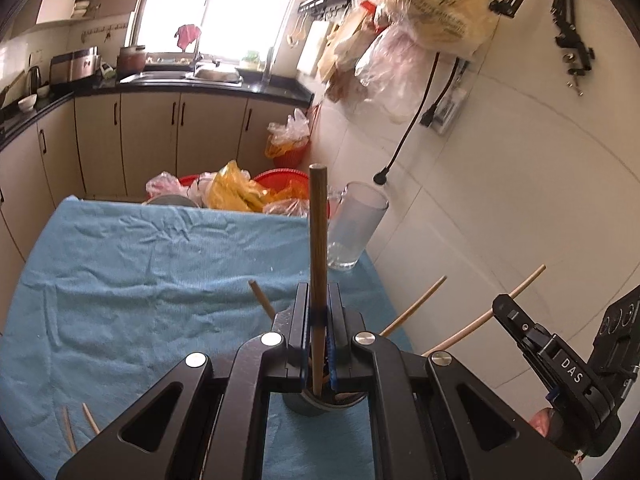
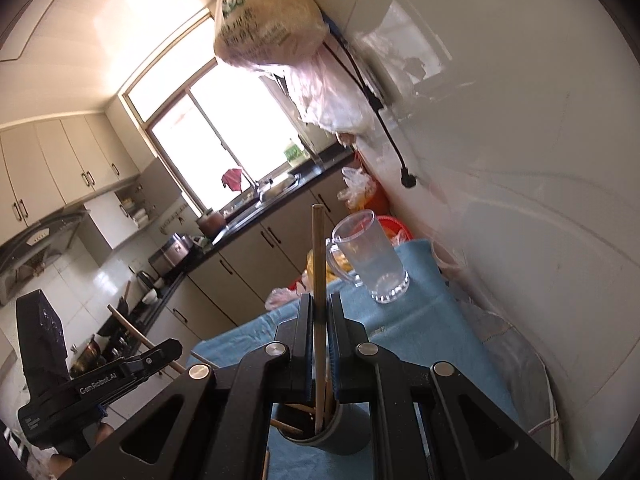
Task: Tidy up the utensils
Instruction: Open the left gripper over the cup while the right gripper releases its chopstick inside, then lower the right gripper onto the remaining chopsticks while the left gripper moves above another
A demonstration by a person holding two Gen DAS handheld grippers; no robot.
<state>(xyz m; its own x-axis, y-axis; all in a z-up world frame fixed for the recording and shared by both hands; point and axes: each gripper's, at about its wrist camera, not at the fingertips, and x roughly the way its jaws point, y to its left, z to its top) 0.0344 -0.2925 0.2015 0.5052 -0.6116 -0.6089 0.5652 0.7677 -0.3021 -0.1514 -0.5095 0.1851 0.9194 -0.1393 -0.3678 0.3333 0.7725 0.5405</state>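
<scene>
My left gripper (image 1: 318,300) is shut on a brown wooden chopstick (image 1: 318,232) that stands upright between its pads. Its lower end shows over the mouth of a dark grey cup (image 1: 308,408), which holds several other chopsticks (image 1: 416,304). In the left wrist view my right gripper (image 1: 505,307) sits at the right, on a pale chopstick (image 1: 528,278). In the right wrist view the right gripper (image 2: 319,308) is shut on a chopstick (image 2: 319,256) above the same cup (image 2: 344,436). There the left gripper (image 2: 172,347) is at the left. Two loose chopsticks (image 1: 70,428) lie on the blue cloth (image 1: 140,272).
A clear glass mug (image 1: 356,228) (image 2: 372,256) stands at the table's far right corner, near the white tiled wall (image 1: 500,200). Red baskets with plastic bags (image 1: 240,188) sit behind the table. A black plug (image 1: 380,178) hangs on its cord above the mug.
</scene>
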